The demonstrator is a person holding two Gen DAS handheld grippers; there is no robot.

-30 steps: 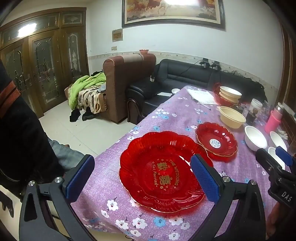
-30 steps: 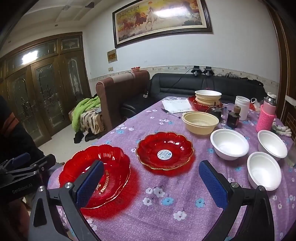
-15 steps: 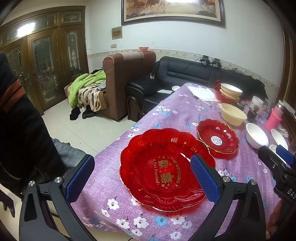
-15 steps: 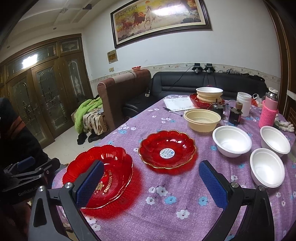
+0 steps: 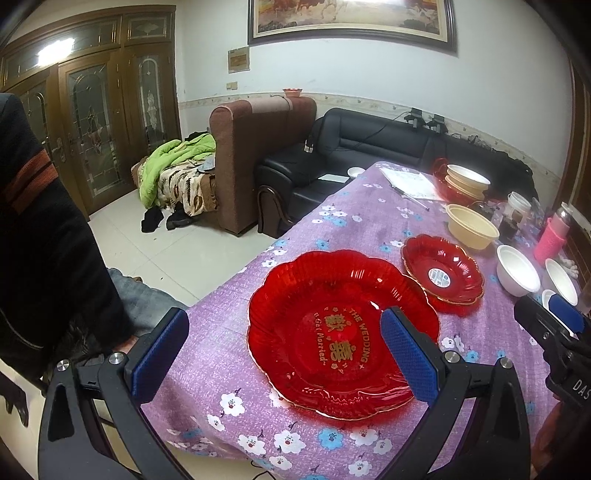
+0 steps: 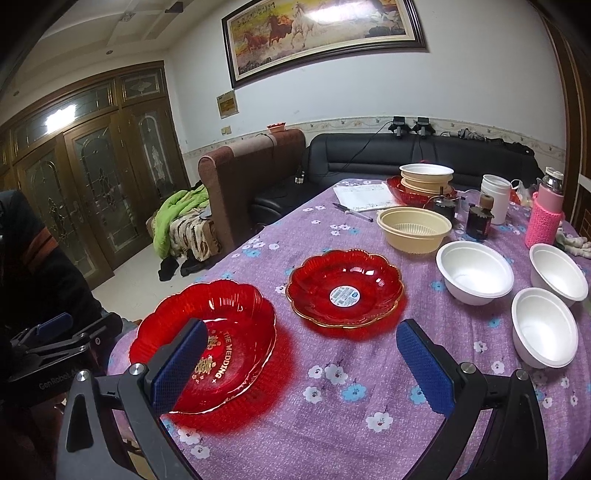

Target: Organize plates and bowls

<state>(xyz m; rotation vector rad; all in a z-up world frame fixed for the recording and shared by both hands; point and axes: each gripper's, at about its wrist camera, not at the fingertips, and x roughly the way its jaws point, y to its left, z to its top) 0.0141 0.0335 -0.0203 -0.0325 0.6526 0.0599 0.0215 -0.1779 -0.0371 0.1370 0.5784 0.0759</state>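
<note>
So the counter [image 6: 258, 236] has a purple flowery cloth on it. Big red plate [image 5: 343, 332] sits at the near left corner, with the smaller red plate [image 6: 345, 288] just beside it to the right. Further right are three white bowls [image 6: 474, 273], and a beige bowl [image 6: 413, 229] sits behind the small plate. Left claw [image 5: 284, 354] hangs over the big plate, jaws wide apart and holding nothing. Right claw [image 6: 303, 365] is the same, spread open above the cloth. Behind: black sofa [image 6: 369, 158], brown armchair [image 6: 236, 184], wooden doors [image 6: 92, 184], horse painting [image 6: 321, 33].
</note>
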